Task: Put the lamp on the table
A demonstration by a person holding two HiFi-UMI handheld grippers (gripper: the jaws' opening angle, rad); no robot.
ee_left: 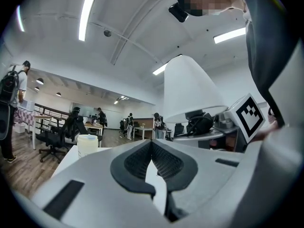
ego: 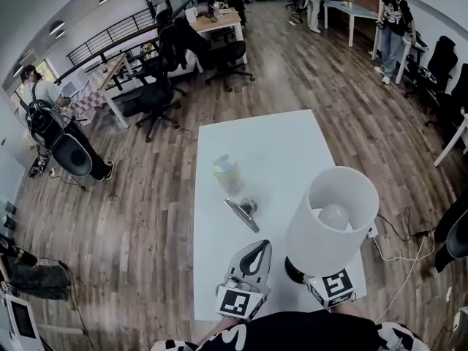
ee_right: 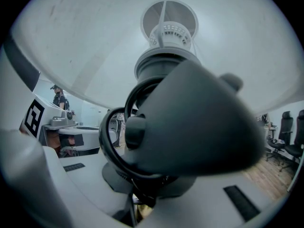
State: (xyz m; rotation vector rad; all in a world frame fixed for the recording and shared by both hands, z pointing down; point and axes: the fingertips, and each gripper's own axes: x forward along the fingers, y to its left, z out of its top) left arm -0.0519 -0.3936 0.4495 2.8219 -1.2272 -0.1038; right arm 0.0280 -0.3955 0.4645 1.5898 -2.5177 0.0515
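Gripping the upright lamp (ego: 333, 218) by its dark base, the right claw (ego: 316, 275) holds it over the table's (ego: 263, 145) near right corner, the left claw (ego: 254, 253) closed and empty just to its left.

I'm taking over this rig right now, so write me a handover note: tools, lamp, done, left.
Left tool: shut, empty, over the near edge of the table.
Right tool: shut on the lamp, low on its dark body.
Lamp: upright at the near right corner of the table; whether its base rests there is unclear.
Done: lamp gripped, at the table.
Left: set it down clear of the jar, release.
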